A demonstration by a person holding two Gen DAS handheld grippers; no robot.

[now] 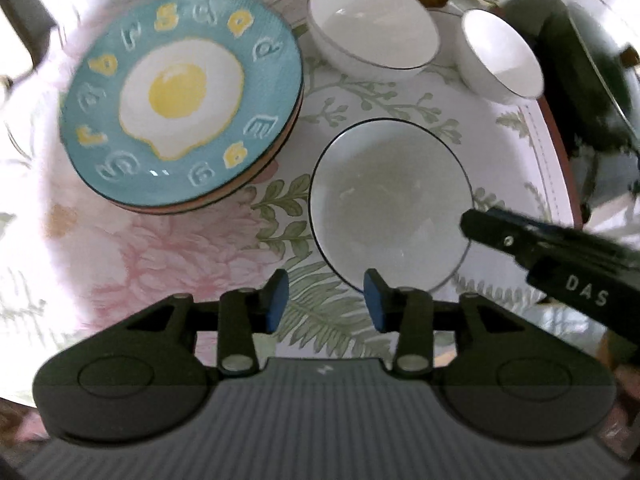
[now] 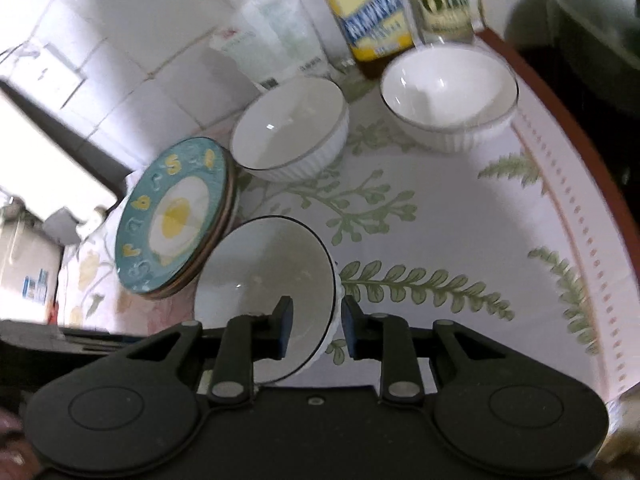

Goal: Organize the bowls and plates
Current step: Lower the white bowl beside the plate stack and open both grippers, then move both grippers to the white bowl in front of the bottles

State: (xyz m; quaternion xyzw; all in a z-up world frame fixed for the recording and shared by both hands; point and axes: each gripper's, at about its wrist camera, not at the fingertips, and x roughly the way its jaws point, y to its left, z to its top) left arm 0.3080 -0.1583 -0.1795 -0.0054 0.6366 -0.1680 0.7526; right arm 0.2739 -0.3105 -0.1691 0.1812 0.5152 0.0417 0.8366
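We've got the right gripper [image 2: 316,326] w/ jaws straddling the near bowl's [image 2: 264,280] rim, one pad inside, one outside; can't tell if they're clamped yet. Left gripper [image 1: 325,300] jaws apart, nothing btwn them, same bowl [image 1: 390,204] just ahead. Egg plate stack [image 1: 180,100] ahead-left of the left jaws. Two more white bowls [image 2: 290,128] [image 2: 448,92] well beyond the right jaws.

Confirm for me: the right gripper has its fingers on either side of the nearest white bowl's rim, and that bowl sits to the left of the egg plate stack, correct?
Not quite. The right gripper does straddle the rim of the nearest white bowl, but that bowl sits to the right of the egg plate stack, not the left. Both wrist views show this.
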